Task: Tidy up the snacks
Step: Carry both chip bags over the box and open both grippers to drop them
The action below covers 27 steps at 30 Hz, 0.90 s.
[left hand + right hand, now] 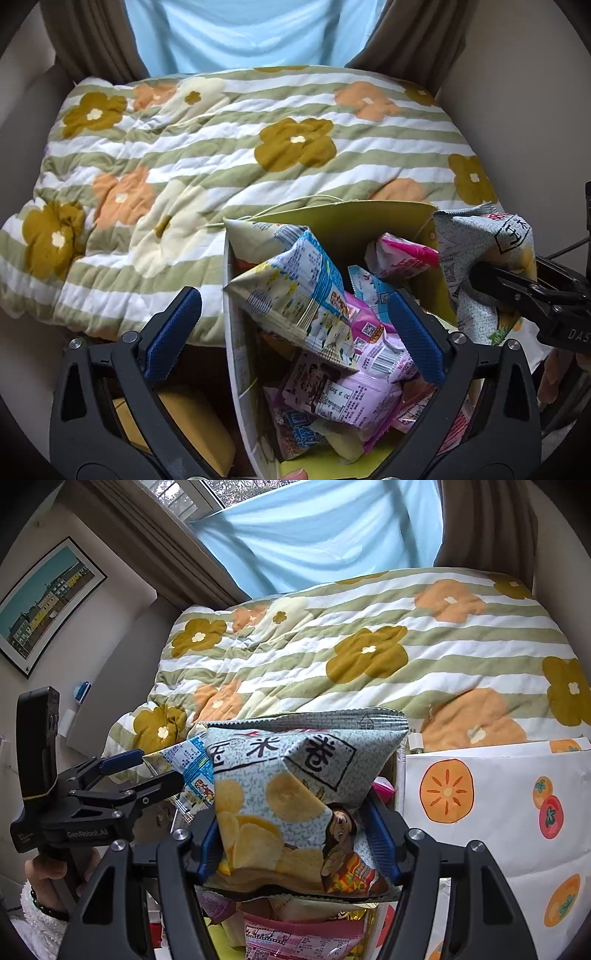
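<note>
A paper bag (369, 218) with a yellow-green inside stands at the foot of a bed, full of snack packets. My left gripper (295, 325) is open, its blue pads straddling the bag's left wall; one pad is inside next to a blue-and-white packet (295, 288). It also shows in the right wrist view (147, 771). My right gripper (295, 834) is shut on a grey speckled chip bag (295, 797) and holds it above the paper bag's mouth. The chip bag also shows in the left wrist view (476, 266), at the bag's right rim.
A striped flowered quilt (240, 155) covers the bed behind the bag. The bag's white outer side with persimmon prints (498, 805) fills the right. Pink packets (369, 354) lie deeper in the bag. A brown box (192, 424) sits at lower left. Curtains (314, 528) hang behind.
</note>
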Available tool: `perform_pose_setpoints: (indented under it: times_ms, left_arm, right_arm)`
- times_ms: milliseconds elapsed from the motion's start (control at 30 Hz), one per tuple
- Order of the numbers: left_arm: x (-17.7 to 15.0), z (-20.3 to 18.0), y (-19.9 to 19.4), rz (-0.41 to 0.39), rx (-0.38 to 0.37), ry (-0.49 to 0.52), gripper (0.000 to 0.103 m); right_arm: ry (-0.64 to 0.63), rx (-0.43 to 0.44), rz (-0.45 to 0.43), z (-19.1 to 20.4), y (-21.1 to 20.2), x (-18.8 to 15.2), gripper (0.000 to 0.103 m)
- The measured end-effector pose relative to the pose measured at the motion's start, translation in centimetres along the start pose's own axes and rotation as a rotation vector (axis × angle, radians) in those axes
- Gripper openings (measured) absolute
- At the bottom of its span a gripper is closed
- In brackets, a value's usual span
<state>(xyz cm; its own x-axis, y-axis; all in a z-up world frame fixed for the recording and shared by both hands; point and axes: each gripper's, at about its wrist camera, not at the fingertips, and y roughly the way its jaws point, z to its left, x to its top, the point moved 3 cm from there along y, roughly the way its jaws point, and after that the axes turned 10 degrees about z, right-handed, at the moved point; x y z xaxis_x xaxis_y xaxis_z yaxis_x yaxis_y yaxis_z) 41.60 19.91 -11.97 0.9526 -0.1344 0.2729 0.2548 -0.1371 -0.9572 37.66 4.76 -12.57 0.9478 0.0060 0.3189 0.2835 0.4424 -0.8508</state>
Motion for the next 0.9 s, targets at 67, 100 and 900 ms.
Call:
perform_pose_setpoints:
  times_ms: [67, 100, 900]
  left_arm:
    - [-0.7, 0.3, -0.8, -0.015, -0.003, -0.018, 0.1]
    - [-0.8, 0.5, -1.2, -0.022, -0.008, -0.025, 0.1]
    - [-5.7, -0.5, -2.9, -0.076, 0.024, -0.024, 0.1]
  right_arm:
    - [-0.015, 0.006, 0.008, 0.5, 0.2, 0.2, 0.062]
    - [-0.023, 0.007, 0.011, 0.7, 0.3, 0.3, 0.062]
    - [-0.114, -0.104, -0.127, 3.6, -1.8, -3.0, 0.099]
